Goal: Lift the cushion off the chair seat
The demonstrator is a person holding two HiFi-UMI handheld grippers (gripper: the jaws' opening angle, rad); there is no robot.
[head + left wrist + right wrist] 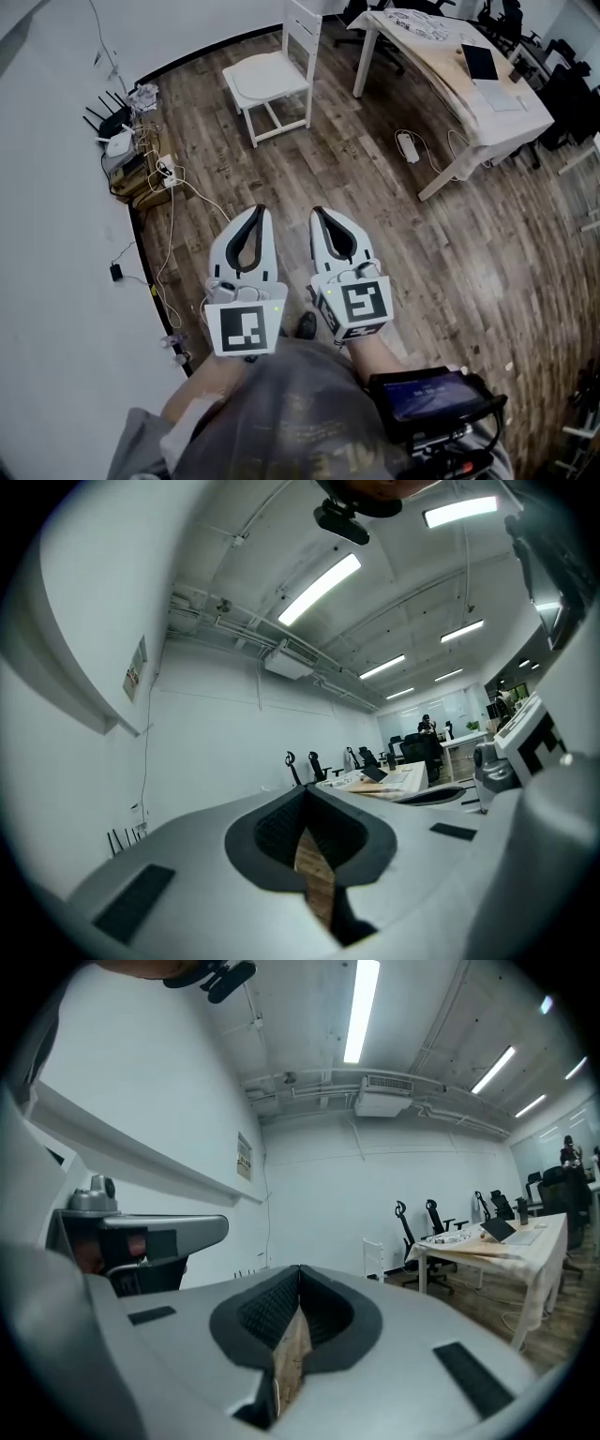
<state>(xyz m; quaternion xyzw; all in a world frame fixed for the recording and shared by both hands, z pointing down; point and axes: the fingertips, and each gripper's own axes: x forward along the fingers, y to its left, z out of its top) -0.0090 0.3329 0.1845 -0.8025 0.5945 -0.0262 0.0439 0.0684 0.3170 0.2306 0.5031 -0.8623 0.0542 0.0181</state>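
The round pale cushion (pixel 262 81) lies flat on the seat of the white wooden chair (pixel 302 28), far across the brown plank floor (pixel 375 216) — well apart from both tools. The left gripper (pixel 254 210) and right gripper (pixel 322 212) are each pinched closed on nothing. Best to walk close first, open them, then take the cushion's front edge and lift straight up. No words can be read — only black square marks.

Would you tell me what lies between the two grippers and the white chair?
Only bare wooden floor reaches the chair, in the head view; cables lie off to the left.
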